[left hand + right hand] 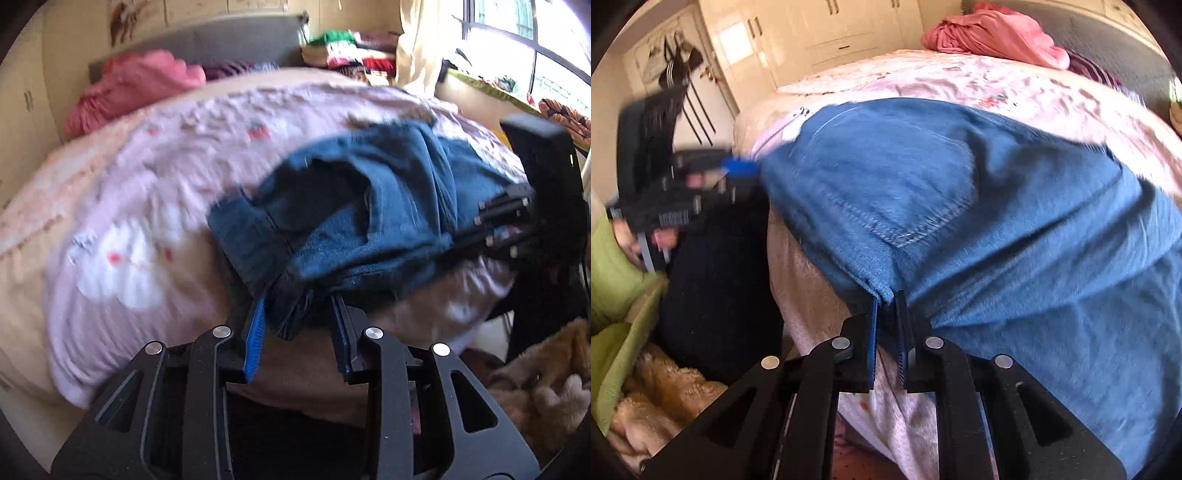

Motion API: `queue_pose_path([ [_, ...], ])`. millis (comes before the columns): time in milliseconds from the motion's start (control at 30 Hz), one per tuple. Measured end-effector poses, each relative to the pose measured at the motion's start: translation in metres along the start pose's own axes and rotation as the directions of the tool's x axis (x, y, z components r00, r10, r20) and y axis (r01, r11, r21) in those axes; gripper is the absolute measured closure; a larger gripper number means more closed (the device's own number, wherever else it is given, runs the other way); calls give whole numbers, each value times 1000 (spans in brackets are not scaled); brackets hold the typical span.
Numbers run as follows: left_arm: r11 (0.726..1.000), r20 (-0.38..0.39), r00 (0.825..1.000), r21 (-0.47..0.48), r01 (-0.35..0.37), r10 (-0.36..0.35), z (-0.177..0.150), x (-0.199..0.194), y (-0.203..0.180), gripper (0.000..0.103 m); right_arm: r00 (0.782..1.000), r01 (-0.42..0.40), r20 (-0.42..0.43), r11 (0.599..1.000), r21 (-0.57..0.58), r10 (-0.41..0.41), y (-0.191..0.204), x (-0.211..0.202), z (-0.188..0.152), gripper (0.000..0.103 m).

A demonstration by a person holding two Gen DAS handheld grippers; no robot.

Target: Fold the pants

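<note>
Blue denim pants (354, 214) lie bunched on the pink floral bedspread (166, 177) near the bed's edge. My left gripper (299, 306) is shut on a thick fold of the pants at their near edge. My right gripper (886, 299) is shut on the pants (960, 206) at an edge below a back pocket. The right gripper also shows at the right of the left wrist view (491, 225), at the far side of the pants. The left gripper shows at the left of the right wrist view (738, 173). Both views are blurred by motion.
A pink garment heap (129, 88) lies by the grey headboard (207, 44). Folded clothes (351, 51) are stacked at the back by the window. A tan fluffy blanket (657, 384) and green fabric (613, 269) lie beside the bed. White wardrobes (812, 33) stand behind.
</note>
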State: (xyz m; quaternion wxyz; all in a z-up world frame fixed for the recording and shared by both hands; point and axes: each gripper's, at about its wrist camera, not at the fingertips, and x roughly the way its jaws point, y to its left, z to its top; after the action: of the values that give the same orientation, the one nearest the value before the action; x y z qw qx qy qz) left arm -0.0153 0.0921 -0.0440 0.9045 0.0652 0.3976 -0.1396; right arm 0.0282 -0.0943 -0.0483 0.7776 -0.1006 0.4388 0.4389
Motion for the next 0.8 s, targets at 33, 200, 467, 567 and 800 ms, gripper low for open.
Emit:
queue_pose_path([
  [33, 1000, -15, 1000, -11, 9, -9, -4, 3, -1, 76, 1000, -5, -3, 1000, 8, 5, -1, -1, 0, 93],
  [200, 997, -25, 999, -67, 27, -29, -6, 1, 9, 69, 998, -54, 12, 998, 35, 54, 1, -17, 4, 60],
  [467, 994, 75, 996, -101, -34, 41, 4, -56, 29, 61, 987, 12, 159, 1000, 20, -16, 0, -60, 26, 57],
  [567, 991, 158, 987, -128, 29, -8, 27, -72, 27, 58, 984, 61, 166, 997, 40, -67, -7, -52, 39, 57],
  [800, 972, 139, 967, -69, 223, -212, 75, -30, -24, 58, 986, 153, 48, 980, 131, -161, -42, -14, 43, 57],
])
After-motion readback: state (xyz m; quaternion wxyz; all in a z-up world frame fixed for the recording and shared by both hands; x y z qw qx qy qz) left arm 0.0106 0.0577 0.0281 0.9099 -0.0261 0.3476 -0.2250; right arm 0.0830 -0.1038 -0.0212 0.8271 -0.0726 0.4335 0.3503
